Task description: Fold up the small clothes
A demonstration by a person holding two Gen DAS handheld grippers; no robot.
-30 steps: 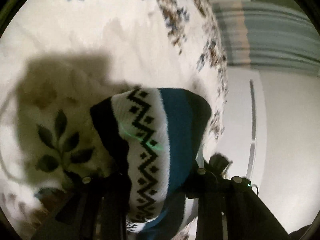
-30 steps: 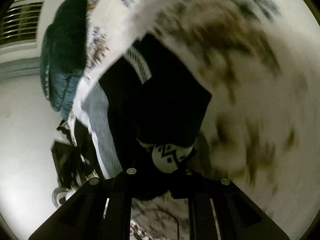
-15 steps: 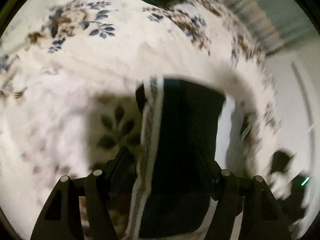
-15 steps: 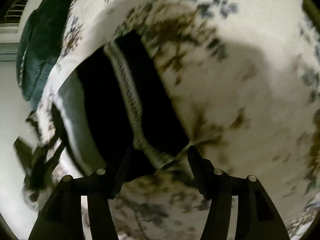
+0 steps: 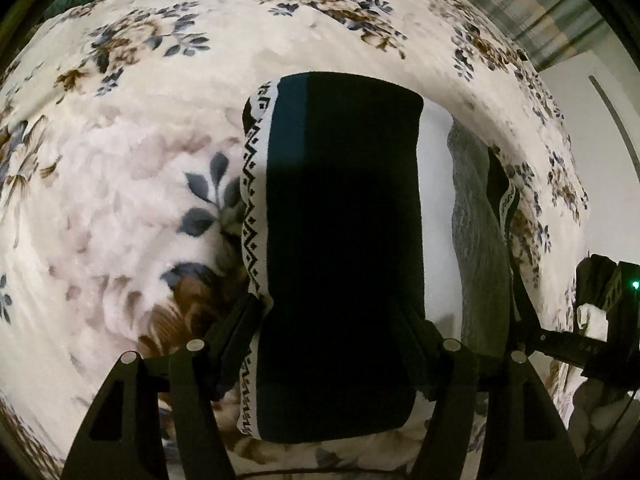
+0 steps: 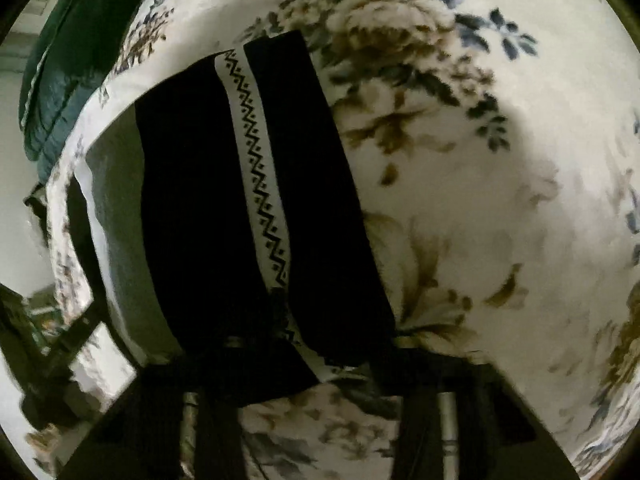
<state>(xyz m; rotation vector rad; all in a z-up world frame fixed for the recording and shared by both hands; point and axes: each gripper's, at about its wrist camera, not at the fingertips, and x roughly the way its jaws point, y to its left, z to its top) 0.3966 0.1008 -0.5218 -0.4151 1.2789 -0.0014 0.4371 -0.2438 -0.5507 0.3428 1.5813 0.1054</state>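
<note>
A small knit garment [image 5: 340, 240], dark with a teal band and a white zigzag-patterned stripe, lies folded flat on a floral blanket [image 5: 132, 200]. It also shows in the right wrist view [image 6: 256, 208], with the zigzag stripe running down its middle. My left gripper [image 5: 332, 320] is open, its fingers standing either side of the garment's near end. My right gripper [image 6: 304, 364] is open too, with the garment's near end lying between its fingers. Neither gripper pinches the cloth.
A grey and white garment [image 5: 472, 232] lies beside the dark one, toward the blanket's edge. A dark green quilt [image 6: 68, 80] sits at the far end of the bed. A dark stand [image 5: 600, 320] is off the bed's edge.
Both grippers were shut on the garment a second ago and have opened. The garment has gone from held up and bunched to lying flat and folded on the blanket.
</note>
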